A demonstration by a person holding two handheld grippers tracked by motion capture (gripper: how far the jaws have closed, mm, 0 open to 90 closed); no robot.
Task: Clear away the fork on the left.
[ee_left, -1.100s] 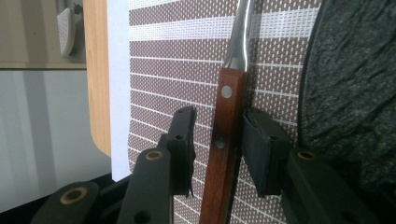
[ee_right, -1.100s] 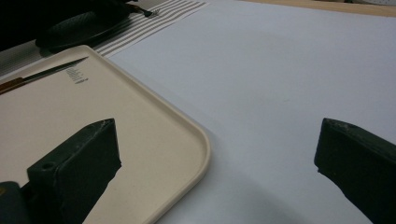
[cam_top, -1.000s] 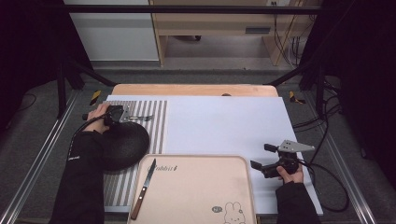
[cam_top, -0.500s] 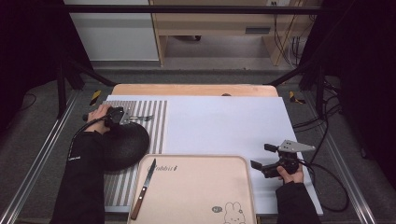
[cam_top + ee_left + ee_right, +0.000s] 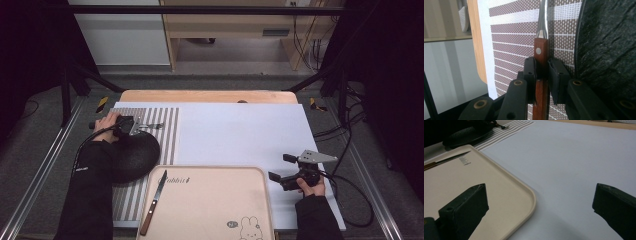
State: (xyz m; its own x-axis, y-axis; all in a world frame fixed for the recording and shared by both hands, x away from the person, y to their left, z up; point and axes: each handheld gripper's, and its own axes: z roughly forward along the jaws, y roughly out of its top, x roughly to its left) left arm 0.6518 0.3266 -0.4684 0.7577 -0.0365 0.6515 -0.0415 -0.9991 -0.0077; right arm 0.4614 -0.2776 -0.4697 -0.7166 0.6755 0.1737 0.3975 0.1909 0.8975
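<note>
Left claw [image 5: 137, 126]: closed on the wooden handle of a steel fork [image 5: 541, 53]; in the left gripper view both black pads press the handle's sides, and the jaws have just been closing onto it.
Wooden-handled steel fork: lies flat on the brown-and-white striped woven placemat [image 5: 167, 131], its handle between the pads and its steel neck running straight ahead of the left claw; in the high view the prongs [image 5: 153, 126] point toward the tabletop's middle.
Round black stone-textured plate [image 5: 134, 156]: just beside the left claw, on the person's side of it in the high view, resting on the placemat.
Left hand [image 5: 106, 124]: wraps the gripper's body, forearm in a dark sleeve stretched forward over the plate, claw held low and level.
Right claw [image 5: 281, 167]: jaws wide apart with nothing between them, pointing across the white tabletop [image 5: 240, 135] toward the tray.
Right hand [image 5: 311, 184]: grips its tool from below, wrist close to the near edge.
Beige rounded plastic tray [image 5: 220, 205]: just beside the right claw.
Wooden-handled knife [image 5: 153, 202]: on the tray's far side from the right claw.
Writing: dark print on the tray near the knife tip, too blurred to read; a rabbit drawing [image 5: 247, 225] near its front corner.
</note>
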